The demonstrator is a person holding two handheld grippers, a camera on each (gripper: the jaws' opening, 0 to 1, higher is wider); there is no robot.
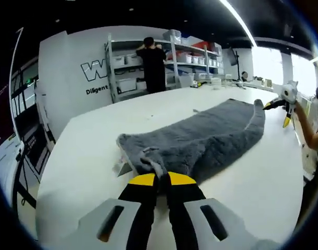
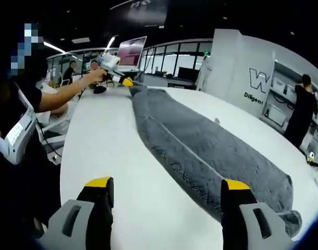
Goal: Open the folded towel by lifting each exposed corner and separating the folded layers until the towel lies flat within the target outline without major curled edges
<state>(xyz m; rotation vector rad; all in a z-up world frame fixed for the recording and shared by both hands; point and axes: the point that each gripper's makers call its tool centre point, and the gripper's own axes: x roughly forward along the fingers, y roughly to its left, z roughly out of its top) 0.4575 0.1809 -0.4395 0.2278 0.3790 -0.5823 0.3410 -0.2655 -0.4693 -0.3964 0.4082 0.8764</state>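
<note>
Your left gripper (image 1: pixel 162 179) is clamped on the near corner of the towel (image 1: pixel 211 138), which stretches as a long grey strip across the desk (image 1: pixel 96 151) toward the upper right of the left gripper view. Your right gripper (image 2: pixel 166 187) stands wide apart over the towel (image 2: pixel 200 151), holding nothing. The right gripper view shows another gripper (image 2: pixel 126 82) at the towel's far end, upper left.

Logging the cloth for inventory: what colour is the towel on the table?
Dark grey and plain, the towel shows best in the right gripper view.
</note>
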